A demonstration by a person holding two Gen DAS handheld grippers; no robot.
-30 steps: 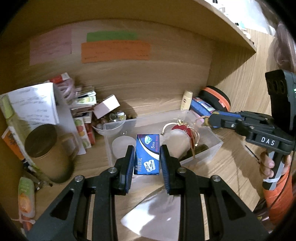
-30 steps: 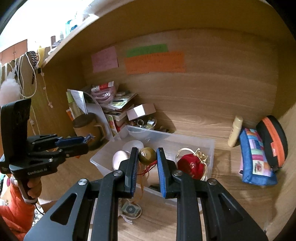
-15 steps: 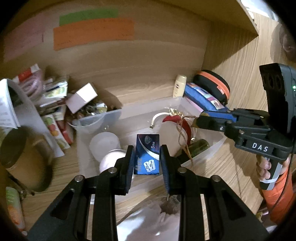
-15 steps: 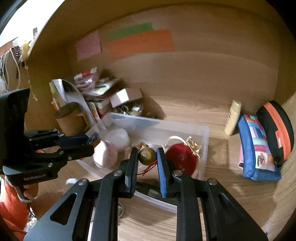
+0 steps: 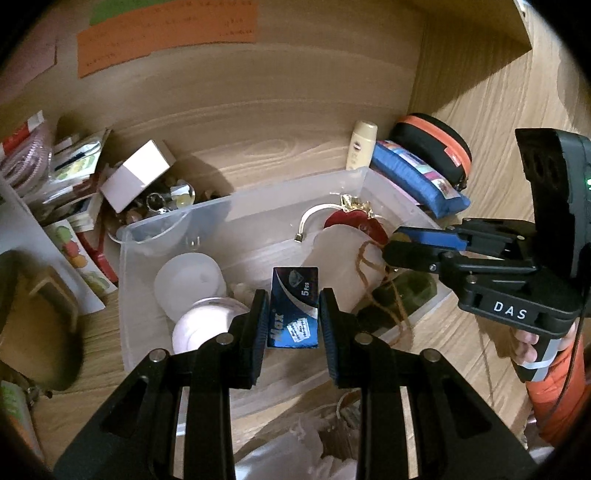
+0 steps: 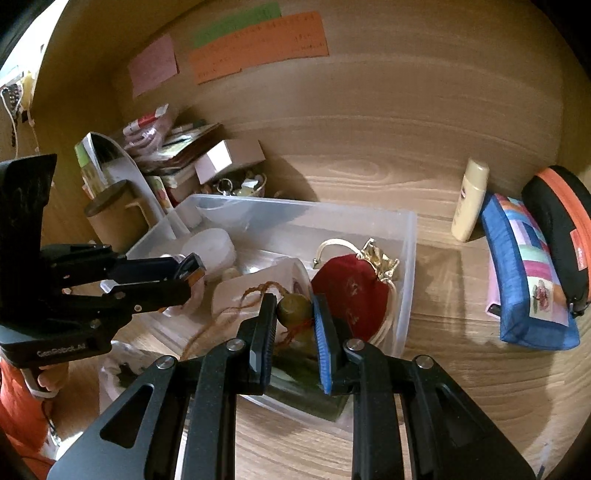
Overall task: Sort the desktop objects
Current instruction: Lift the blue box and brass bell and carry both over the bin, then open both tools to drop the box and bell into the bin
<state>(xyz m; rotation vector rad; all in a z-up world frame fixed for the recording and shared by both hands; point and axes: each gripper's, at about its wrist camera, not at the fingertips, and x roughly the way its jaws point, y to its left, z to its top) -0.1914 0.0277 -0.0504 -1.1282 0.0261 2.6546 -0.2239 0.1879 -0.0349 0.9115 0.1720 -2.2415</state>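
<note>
Left wrist view: perched just behind the left tongs (image 5: 291, 314), looking forward and steeply down into the clear bin (image 5: 177, 225), very close; right tongs (image 5: 417, 247) seen from the side at the right edge. Right wrist view: perched just behind the right tongs (image 6: 295, 314), looking forward and down less steeply, close to the same clear bin (image 6: 406, 258); left tongs (image 6: 184, 277) seen from the side at the left. Shared by both: the bin, red pouch (image 5: 354, 221) (image 6: 351, 291), blue case (image 5: 413, 177) (image 6: 524, 273), orange note (image 5: 166, 33) (image 6: 258, 44) on the back wall, wooden worktop (image 5: 258, 147) (image 6: 461, 369).
</note>
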